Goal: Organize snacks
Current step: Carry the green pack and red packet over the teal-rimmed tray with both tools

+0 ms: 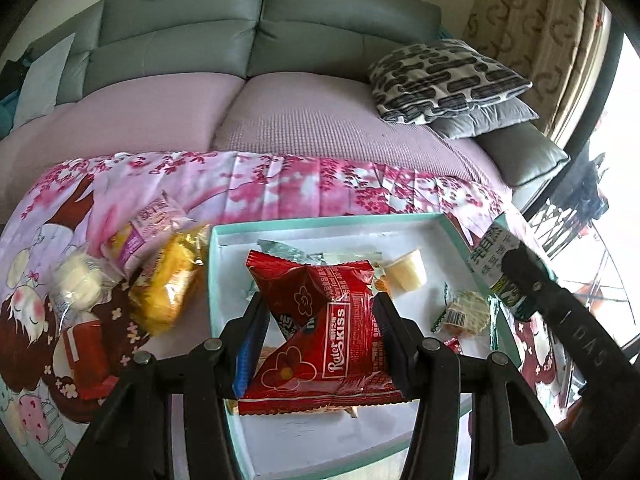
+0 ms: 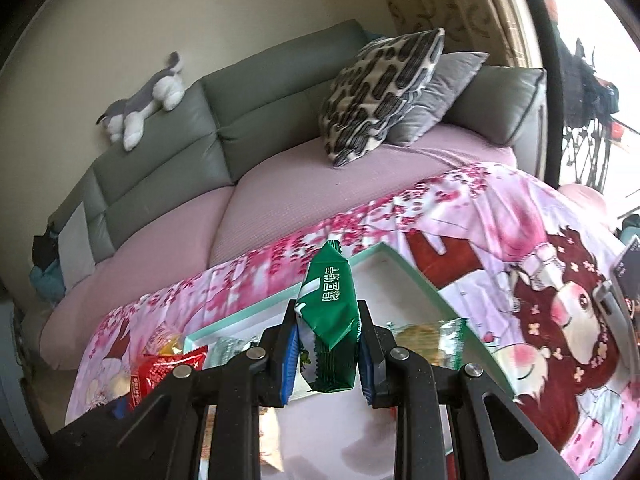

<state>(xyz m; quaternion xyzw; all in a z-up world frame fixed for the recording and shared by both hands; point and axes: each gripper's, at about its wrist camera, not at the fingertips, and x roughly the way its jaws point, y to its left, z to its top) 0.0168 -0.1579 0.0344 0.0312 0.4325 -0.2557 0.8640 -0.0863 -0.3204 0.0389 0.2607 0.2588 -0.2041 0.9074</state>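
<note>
— Red foil first: where was it?
— My left gripper (image 1: 320, 320) clamped the red snack packet (image 1: 320, 344) above the near half of the teal tray (image 1: 320, 222).
— The right?
— My right gripper (image 2: 328, 344) clamped the green biscuit packet (image 2: 330, 320), long axis upright, over the tray's right side.

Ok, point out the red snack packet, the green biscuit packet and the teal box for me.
red snack packet (image 1: 320, 332), left wrist view, middle of its front.
green biscuit packet (image 2: 330, 312), right wrist view, its green face.
teal box (image 1: 320, 222), left wrist view, far rim.
</note>
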